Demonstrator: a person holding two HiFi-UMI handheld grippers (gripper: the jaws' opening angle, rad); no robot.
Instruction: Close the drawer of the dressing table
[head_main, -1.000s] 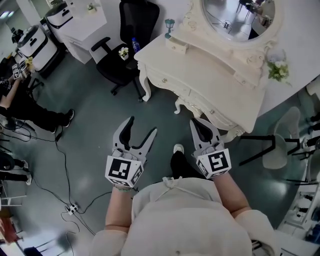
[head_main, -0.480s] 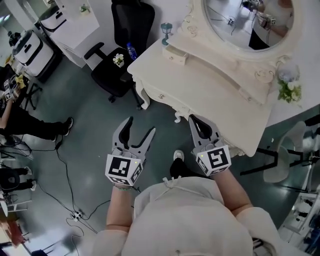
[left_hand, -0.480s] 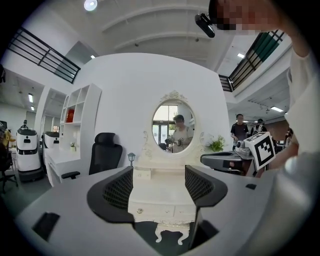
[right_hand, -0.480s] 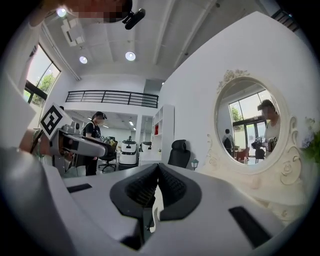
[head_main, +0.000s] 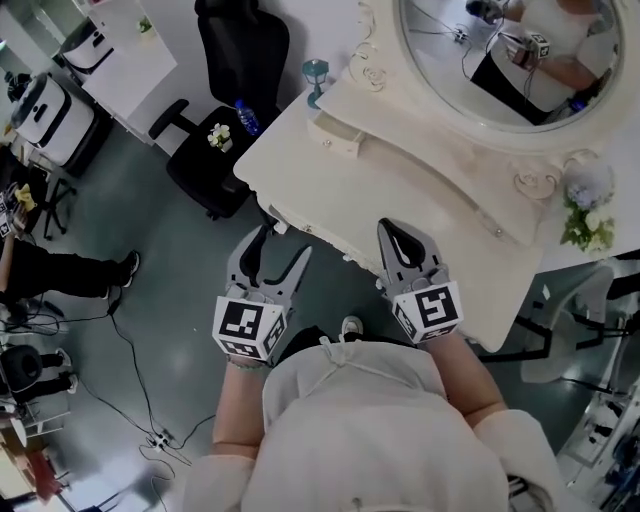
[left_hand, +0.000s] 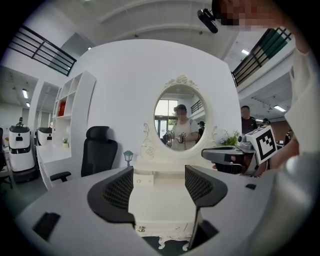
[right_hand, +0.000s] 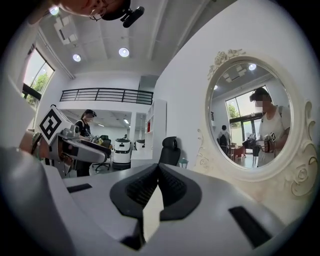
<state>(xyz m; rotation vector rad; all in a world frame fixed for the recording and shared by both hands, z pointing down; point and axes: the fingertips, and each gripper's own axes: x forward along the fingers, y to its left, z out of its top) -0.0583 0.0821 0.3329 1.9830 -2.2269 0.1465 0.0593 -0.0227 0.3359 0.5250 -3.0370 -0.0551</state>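
Note:
The cream dressing table (head_main: 400, 210) with its oval mirror (head_main: 500, 60) stands right in front of me. Its carved front with a small drawer knob (left_hand: 141, 229) shows low in the left gripper view; I cannot tell how far any drawer stands out. My left gripper (head_main: 283, 247) is open and empty just before the table's front edge, pointing at the table (left_hand: 160, 210). Nothing sits between its jaws (left_hand: 159, 175). My right gripper (head_main: 402, 235) is shut on nothing and reaches over the front edge of the tabletop. In its own view the right gripper (right_hand: 158, 170) has its jaws pressed together.
A black office chair (head_main: 225, 120) with a blue bottle (head_main: 246, 117) stands left of the table. A teal goblet-shaped ornament (head_main: 316, 75) and flowers (head_main: 585, 215) sit on the tabletop. A white chair (head_main: 575, 320) is at right; cables (head_main: 130, 370) and a seated person (head_main: 50, 265) at left.
I have stepped closer to the dressing table. Both grippers moved from over the floor up to its front edge. Left stays open, right stays shut.

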